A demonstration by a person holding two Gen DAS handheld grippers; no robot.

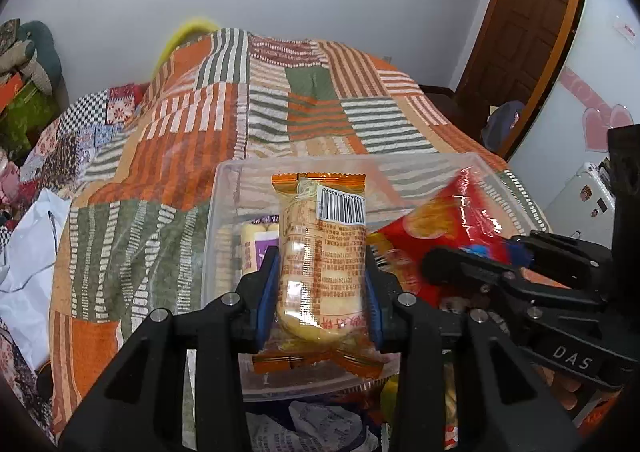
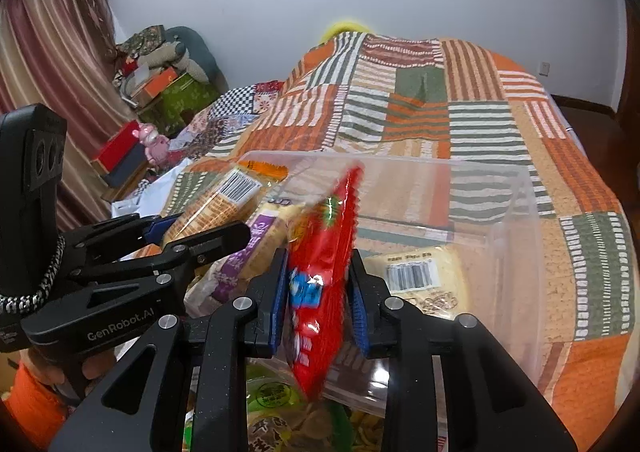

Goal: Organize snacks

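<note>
While your left tongs [image 1: 320, 288] pinch the orange cake pack [image 1: 320, 252] and your right tongs [image 2: 320, 292] pinch the red snack bag [image 2: 320, 284] over the clear box [image 2: 532, 252] on the bed [image 2: 440, 111], releasing together may tangle both packs on its rim.

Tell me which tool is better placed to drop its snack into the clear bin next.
Probably the left tool: its orange-wrapped cake hangs over the clear bin. The right tool's red packet straddles the near rim.
</note>
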